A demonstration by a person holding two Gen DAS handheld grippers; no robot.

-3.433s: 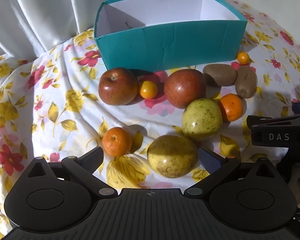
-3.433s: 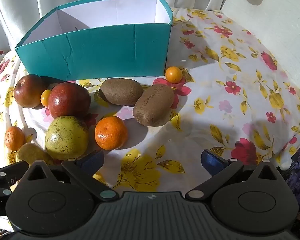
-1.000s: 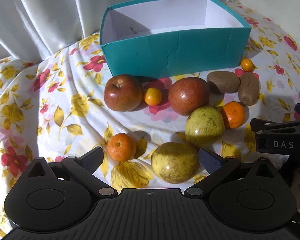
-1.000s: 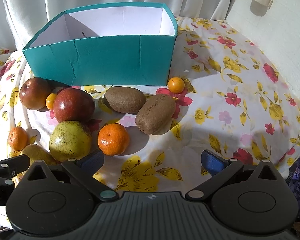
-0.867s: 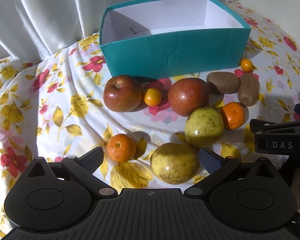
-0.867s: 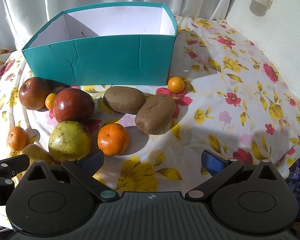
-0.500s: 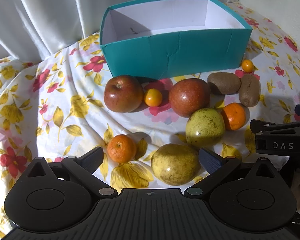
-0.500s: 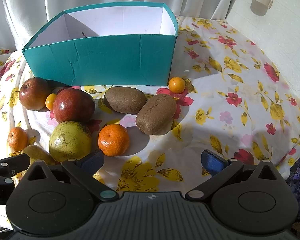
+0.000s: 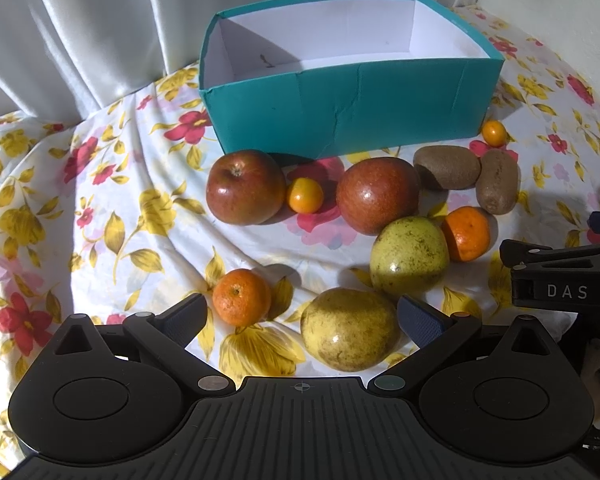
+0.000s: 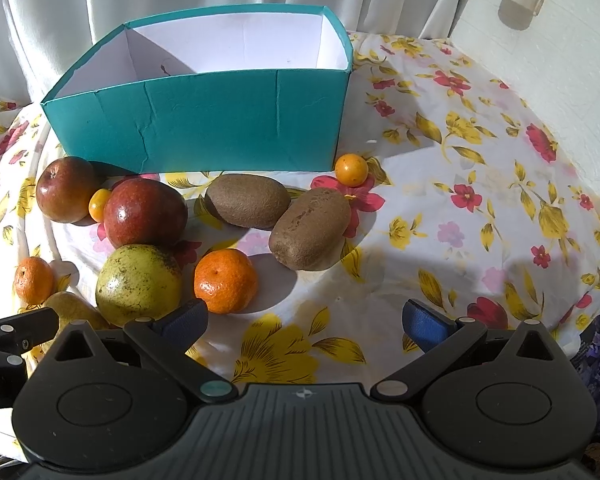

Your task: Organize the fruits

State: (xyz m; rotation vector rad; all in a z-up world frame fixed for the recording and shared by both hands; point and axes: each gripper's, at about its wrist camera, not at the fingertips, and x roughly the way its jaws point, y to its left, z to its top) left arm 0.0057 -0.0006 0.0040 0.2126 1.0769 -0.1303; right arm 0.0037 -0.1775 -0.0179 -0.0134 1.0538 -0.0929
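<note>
Both grippers hover low over the floral-clothed surface point(image 9: 112, 216), nothing held. Left gripper point(image 9: 300, 316): jaws spread wide, the near yellow-green pear point(image 9: 350, 330) sitting between the tips, closer to the right one, not touched. A small mandarin point(image 9: 242, 297) lies just ahead of the left tip; a second pear point(image 9: 409, 258) stands ahead of the right tip, with another mandarin point(image 9: 466, 233) tucked against its far side. Further ahead: two red apples point(image 9: 245, 187) with a tiny orange fruit point(image 9: 305, 195) between them, then the teal box point(image 9: 352, 120), open-topped and showing nothing inside. Right gripper point(image 10: 305, 318): jaws equally wide apart, bare cloth between them; mandarin just ahead of the left tip, two kiwis point(image 10: 310, 229) ahead and centred, a second tiny orange fruit point(image 10: 351, 169) beyond them by the box corner. All fruit is outside the box; sorting looks not yet begun. Handling, as judged: pears and apples heavy, smooth-skinned, prone to slip and roll, so take across the widest girth. Kiwis soft and easily bruised; grip lightly across the short axis. Mandarins light, skin yielding. Tiny fruits want nearly closed jaws. Rumpled cloth may snag the tips.
</note>
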